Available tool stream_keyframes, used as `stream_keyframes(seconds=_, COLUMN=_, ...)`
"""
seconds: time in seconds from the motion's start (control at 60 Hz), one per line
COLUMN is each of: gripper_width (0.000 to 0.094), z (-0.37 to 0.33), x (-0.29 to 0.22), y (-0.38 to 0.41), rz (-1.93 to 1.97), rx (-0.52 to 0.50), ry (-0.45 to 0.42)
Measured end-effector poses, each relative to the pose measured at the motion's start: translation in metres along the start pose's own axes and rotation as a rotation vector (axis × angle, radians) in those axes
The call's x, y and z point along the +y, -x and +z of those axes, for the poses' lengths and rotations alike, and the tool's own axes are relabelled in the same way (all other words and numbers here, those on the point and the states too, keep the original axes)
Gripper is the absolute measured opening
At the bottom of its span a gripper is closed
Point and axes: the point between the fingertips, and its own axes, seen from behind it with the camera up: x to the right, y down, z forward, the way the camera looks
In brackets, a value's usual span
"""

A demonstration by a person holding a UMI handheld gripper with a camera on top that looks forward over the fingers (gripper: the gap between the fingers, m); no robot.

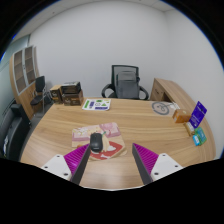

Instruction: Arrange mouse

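A dark computer mouse (pixel 96 143) lies on a red and white mouse mat (pixel 106 150) on the wooden table (pixel 150 135). It sits just ahead of my left finger (pixel 77 160), inside the span of the two fingers but beyond their tips. My gripper (pixel 112 162) is open and empty, with bare table between the purple pads. The right finger (pixel 149 160) is well to the right of the mouse.
A pink patterned item (pixel 108 130) lies just beyond the mouse. A flat printed sheet (pixel 97 104) and a round disc (pixel 161 108) lie further back. A box (pixel 198 113) stands at the right. A black office chair (pixel 125 82) stands behind the table, cabinets to the left.
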Motion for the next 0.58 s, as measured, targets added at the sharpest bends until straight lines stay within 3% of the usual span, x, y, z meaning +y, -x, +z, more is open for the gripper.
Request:
stream_keyframes(seconds=0.267, gripper_width=0.0868, z=-0.115, x=0.038, y=-0.062, rz=0.031, rx=0.096, ry=-0.023)
stream_keyframes(seconds=0.583, gripper_width=0.0865, z=-0.152, x=0.074, y=-0.103, rz=0.050, rx=0.175, ry=-0.028)
